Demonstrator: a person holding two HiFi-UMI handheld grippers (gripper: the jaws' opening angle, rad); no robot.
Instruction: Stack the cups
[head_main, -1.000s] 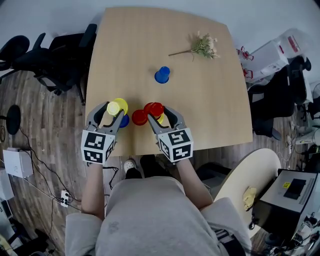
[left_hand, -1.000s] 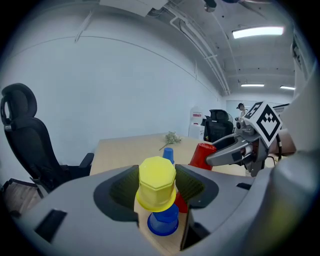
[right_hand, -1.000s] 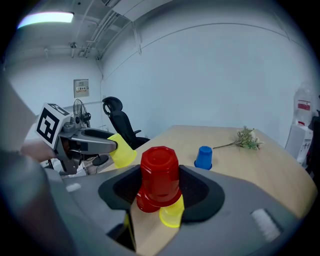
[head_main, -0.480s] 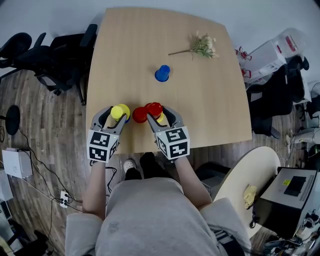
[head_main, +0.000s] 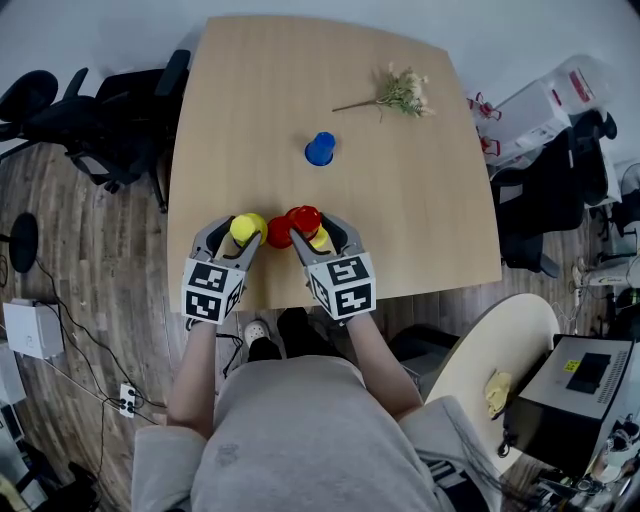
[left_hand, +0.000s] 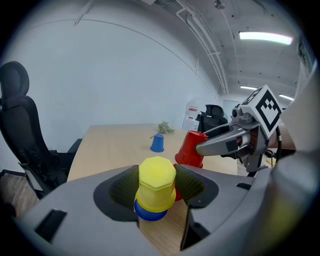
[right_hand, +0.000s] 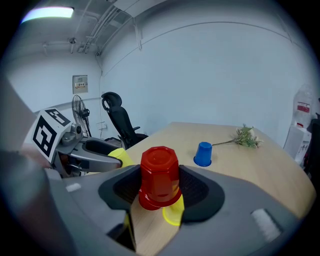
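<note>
Left gripper (head_main: 244, 230) moved right, fingers (left_hand: 116, 190) gripping yellow cup (left_hand: 157, 182) | right gripper (head_main: 307, 223) gripping red cup (right_hand: 160, 180) | both mouth-down

Left gripper (left_hand: 156, 187) seemingly clamped on yellow cup (left_hand: 157, 176), right gripper (right_hand: 160, 187) on red cup (right_hand: 160, 175).

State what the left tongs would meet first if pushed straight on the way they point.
Probably the loose red cup, peeking just behind the yellow cup that the left tongs grip, though depth is unclear; farther on, the lone blue cup.
</note>
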